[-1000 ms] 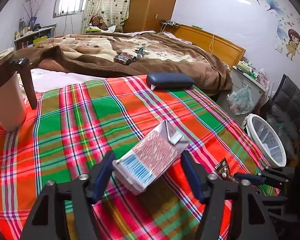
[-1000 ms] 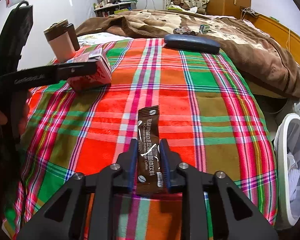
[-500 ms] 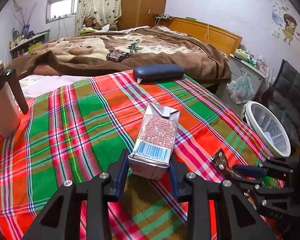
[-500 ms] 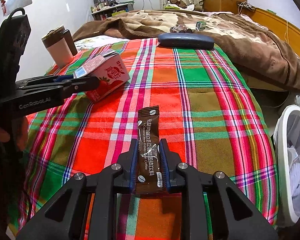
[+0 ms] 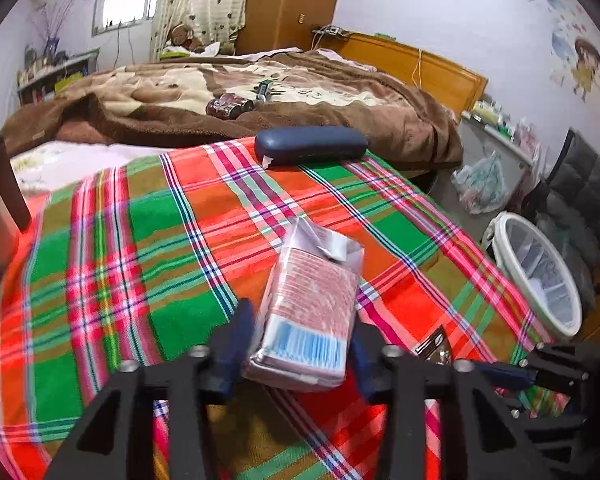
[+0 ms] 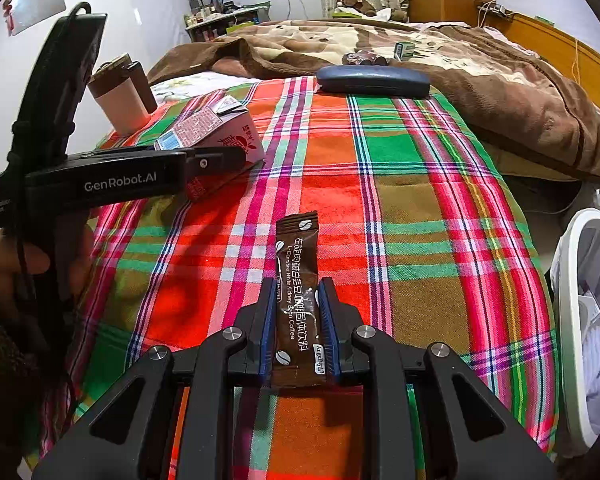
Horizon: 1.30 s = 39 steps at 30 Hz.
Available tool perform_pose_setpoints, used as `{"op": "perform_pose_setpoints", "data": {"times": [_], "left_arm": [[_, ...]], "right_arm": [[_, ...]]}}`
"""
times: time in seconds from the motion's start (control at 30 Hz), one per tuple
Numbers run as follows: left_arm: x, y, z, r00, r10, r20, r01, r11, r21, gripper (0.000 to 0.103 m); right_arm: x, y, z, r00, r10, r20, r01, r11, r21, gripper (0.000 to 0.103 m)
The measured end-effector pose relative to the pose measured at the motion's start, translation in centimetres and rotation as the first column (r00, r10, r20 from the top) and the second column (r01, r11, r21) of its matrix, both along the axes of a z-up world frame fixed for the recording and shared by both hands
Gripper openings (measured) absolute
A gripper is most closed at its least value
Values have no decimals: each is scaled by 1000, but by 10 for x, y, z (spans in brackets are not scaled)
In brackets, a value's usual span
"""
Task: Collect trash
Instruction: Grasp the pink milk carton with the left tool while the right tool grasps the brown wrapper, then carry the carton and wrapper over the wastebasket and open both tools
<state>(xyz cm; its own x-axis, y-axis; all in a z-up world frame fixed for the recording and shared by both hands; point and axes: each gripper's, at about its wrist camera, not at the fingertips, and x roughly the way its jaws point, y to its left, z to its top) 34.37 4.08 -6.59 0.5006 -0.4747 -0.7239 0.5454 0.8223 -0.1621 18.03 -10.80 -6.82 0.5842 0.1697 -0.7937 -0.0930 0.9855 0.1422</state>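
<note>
Where the plaid cloth (image 6: 420,208) comes nearest, the right gripper (image 6: 298,320) is clenched on a brown coffee sachet (image 6: 298,280), its blue pads pressed to the packet's long edges, the sachet's far end sticking out forward over the cloth. Just to its left, the left gripper (image 5: 296,344) grasps a pink milk carton (image 5: 312,304) by its sides near the barcoded bottom, the folded top pointing away toward the middle of the bed; from the right wrist view the carton (image 6: 216,132) looks tilted, but I cannot tell whether it is clear of the cloth. Off the right edge of the bed, on the floor, stands a white bin (image 5: 540,276) with a liner in it. Farther along the plaid, near its far edge, lies a dark blue case (image 5: 310,146), and at the left corner a pale cup (image 6: 120,104) with a brown lid stands upright. Beyond these, a brown blanket (image 5: 340,116) covers the rest of the bed.
</note>
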Motion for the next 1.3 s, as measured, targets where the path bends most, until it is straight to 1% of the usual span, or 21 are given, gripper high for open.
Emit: {"op": "perform_pose_setpoints", "data": {"times": [0.07, 0.13, 0.3, 0.47, 0.63, 0.73, 0.83, 1.03, 1.3], "left_arm": [[-4, -3, 2, 1000, -7, 4, 7, 1000, 11, 36], [-6, -4, 2, 1000, 9, 2, -9, 1000, 19, 36], [-19, -3, 11, 999, 33, 15, -33, 999, 5, 35], [-37, -5, 24, 998, 47, 36, -47, 999, -3, 35], [-61, -11, 37, 998, 46, 50, -44, 998, -34, 35], [-75, -19, 45, 997, 38, 64, -36, 999, -39, 35], [-85, -28, 52, 997, 40, 69, -38, 999, -29, 35], [-106, -48, 66, 996, 32, 83, -29, 999, -40, 35], [-129, -91, 71, 997, -1, 81, 4, 999, -47, 35]], "right_arm": [[0, -1, 0, 1000, 0, 0, 0, 1000, 10, 22], [0, -3, 0, 1000, 0, 0, 0, 1000, 23, 22], [-3, -10, 3, 1000, 4, 2, -4, 998, 56, 21], [-11, -19, 13, 999, -4, 38, 1, 997, 73, 21], [-21, -32, 23, 998, -19, 65, 14, 997, 81, 21], [-27, -41, 29, 996, -35, 79, 28, 996, 89, 21], [-32, -51, 35, 995, -54, 88, 46, 995, 91, 21], [-43, -76, 42, 991, -89, 99, 81, 993, 83, 21], [-59, -117, 53, 979, -155, 130, 146, 986, 77, 21]]}}
